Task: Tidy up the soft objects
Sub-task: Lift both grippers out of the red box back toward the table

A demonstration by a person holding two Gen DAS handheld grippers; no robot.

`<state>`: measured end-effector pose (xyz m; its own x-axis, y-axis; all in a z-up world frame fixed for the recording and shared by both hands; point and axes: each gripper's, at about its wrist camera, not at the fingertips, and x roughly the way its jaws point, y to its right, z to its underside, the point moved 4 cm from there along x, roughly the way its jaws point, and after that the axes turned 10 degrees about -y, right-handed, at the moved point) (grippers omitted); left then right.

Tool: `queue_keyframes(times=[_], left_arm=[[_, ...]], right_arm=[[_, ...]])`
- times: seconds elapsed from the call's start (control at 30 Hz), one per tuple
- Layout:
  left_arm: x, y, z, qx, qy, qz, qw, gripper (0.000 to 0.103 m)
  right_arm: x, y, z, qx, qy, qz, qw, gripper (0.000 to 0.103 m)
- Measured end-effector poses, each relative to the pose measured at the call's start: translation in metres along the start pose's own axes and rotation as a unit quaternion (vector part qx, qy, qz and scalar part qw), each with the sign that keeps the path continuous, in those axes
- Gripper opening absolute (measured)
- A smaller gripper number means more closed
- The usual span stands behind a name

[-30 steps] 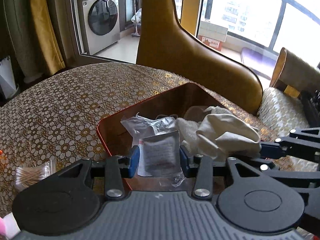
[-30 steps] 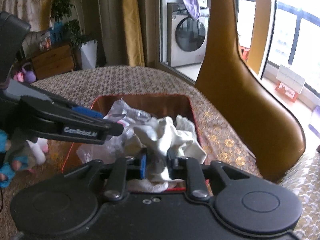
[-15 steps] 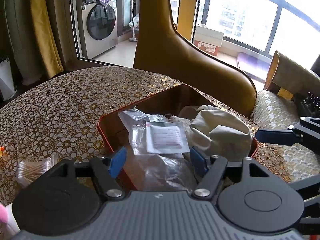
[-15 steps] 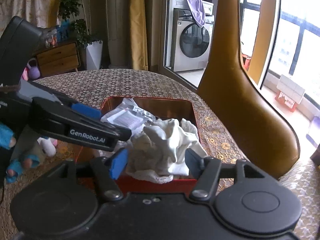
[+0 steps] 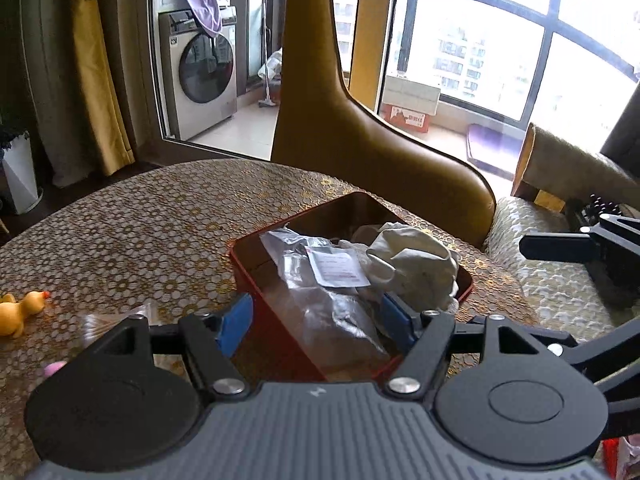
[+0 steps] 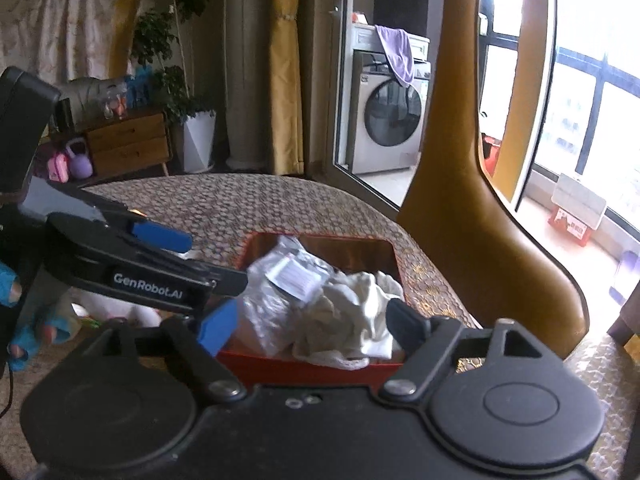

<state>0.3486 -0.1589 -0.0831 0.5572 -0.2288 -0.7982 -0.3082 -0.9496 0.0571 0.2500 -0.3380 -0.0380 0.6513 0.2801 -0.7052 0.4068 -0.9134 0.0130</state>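
A red tray (image 5: 256, 272) sits on the patterned table. In it lie a clear plastic packet with a white label (image 5: 332, 276) and a crumpled white cloth (image 5: 416, 264). My left gripper (image 5: 316, 320) is open and empty, hovering just above the tray's near end. My right gripper (image 6: 312, 326) is open and empty, just short of the tray (image 6: 320, 362), facing the white cloth (image 6: 352, 320) and the packet (image 6: 288, 280). The left gripper also shows in the right wrist view (image 6: 208, 260).
A tan leather chair back (image 5: 360, 136) stands behind the tray. A yellow rubber duck (image 5: 20, 308) and a plastic bag of cotton swabs (image 5: 116, 316) lie on the table at left. A cushioned seat (image 5: 552, 272) is at right. Toys (image 6: 24, 320) lie at the left.
Both grippers opened, letting go of the packet and the cloth into the tray, then drew back and up from it.
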Motion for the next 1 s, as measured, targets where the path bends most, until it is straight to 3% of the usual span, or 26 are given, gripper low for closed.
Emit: queue_keyframes(times=[0.23,0.3,0.57,0.9,1.0], left_arm=[[-0.044,-0.01,0.018,-0.002,0.02,0.003,0.9998,0.071],[-0.057,-0.014,0.024,-0.003,0.026,0.002,0.9996,0.079],[-0.106,-0.044,0.048,-0.029,0.05,0.001,0.9983,0.08],[-0.147,-0.095,0.076,-0.041,0.06,-0.009,0.9973,0.102],[-0.154,-0.11,0.08,-0.031,0.059,-0.02,0.9975,0.103]], right_arm=[[-0.026,-0.025,-0.008,-0.007,0.017,-0.011,1.0,0.088],[-0.032,-0.035,-0.011,-0.011,0.023,-0.016,1.0,0.09],[-0.053,-0.074,-0.021,-0.017,0.044,-0.046,0.998,0.096],[-0.058,-0.125,-0.044,-0.058,0.046,-0.088,0.993,0.101],[-0.052,-0.137,-0.053,-0.08,0.036,-0.092,0.992,0.101]])
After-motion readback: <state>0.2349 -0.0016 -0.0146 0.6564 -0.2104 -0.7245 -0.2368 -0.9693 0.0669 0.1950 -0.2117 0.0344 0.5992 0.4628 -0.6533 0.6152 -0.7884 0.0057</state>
